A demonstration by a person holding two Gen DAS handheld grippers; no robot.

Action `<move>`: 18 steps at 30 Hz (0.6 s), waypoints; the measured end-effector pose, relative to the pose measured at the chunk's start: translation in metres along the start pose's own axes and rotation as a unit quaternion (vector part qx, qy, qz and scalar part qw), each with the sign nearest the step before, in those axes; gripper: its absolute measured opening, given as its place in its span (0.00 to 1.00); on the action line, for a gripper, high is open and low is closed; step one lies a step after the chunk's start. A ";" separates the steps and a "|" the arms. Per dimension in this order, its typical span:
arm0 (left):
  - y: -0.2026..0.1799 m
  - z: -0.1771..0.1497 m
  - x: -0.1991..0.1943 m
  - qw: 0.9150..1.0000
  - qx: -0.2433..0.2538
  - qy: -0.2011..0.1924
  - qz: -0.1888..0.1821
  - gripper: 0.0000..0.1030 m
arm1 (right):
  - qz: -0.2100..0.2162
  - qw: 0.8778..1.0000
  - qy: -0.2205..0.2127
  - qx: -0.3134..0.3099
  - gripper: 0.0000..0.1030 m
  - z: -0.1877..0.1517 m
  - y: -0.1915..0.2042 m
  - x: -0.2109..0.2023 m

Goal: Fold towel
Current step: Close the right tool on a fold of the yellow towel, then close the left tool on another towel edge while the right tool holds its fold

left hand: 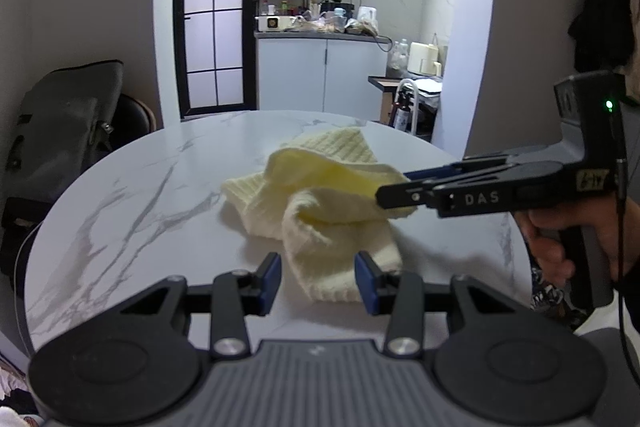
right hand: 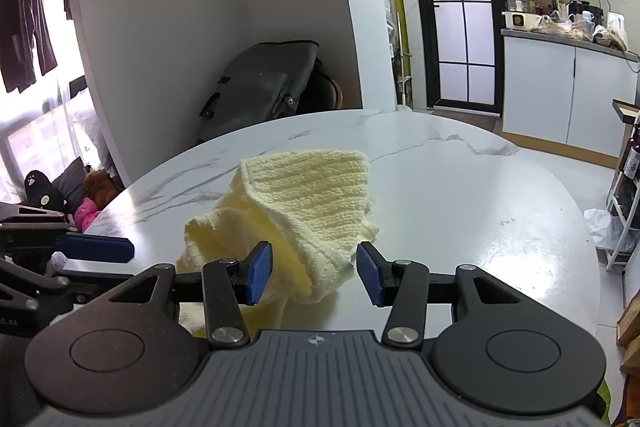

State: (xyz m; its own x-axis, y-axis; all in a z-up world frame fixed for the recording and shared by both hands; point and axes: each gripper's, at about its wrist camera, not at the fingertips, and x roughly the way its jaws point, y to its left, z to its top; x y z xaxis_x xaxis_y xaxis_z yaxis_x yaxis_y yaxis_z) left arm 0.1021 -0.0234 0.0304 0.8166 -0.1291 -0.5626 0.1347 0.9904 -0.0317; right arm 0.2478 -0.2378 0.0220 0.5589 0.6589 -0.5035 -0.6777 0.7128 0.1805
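Note:
A pale yellow ribbed towel [left hand: 320, 187] lies crumpled on the round white marble table [left hand: 140, 207]. My left gripper [left hand: 320, 279] is open at the towel's near end. A lobe of cloth lies between its blue pads, against the right one and clear of the left. My right gripper [left hand: 394, 185] reaches in from the right, held by a hand [left hand: 560, 239], with its tips at a raised fold. In the right wrist view that gripper [right hand: 314, 275] stands open, with a bunched fold of the towel [right hand: 316, 187] between its separated pads. A left gripper pad [right hand: 100, 247] shows at the left.
A dark bag [left hand: 68, 123] sits on a chair behind the table's far left edge. A kitchen counter [left hand: 320, 67] and a glass door [left hand: 214, 15] stand beyond. A rack with bottles [right hand: 628, 187] is at the right. Bare tabletop [right hand: 460, 207] surrounds the towel.

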 end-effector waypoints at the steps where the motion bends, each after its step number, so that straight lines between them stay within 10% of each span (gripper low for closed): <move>1: 0.001 0.000 0.000 1.000 -0.002 0.000 0.002 0.42 | 0.000 1.000 0.001 -0.004 0.14 0.000 0.000 0.000; 18: -0.003 0.018 0.009 1.000 -0.004 -0.031 0.005 0.47 | 0.016 0.997 -0.055 -0.056 0.08 0.023 0.018 -0.061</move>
State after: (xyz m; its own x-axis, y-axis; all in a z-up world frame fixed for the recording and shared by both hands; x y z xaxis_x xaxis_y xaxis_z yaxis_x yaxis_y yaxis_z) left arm 0.1192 -0.0283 0.0404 0.8510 -0.1211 -0.5109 0.1220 0.9920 -0.0320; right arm 0.2124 -0.2596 0.0752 0.5805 0.7084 -0.4015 -0.7424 0.6630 0.0964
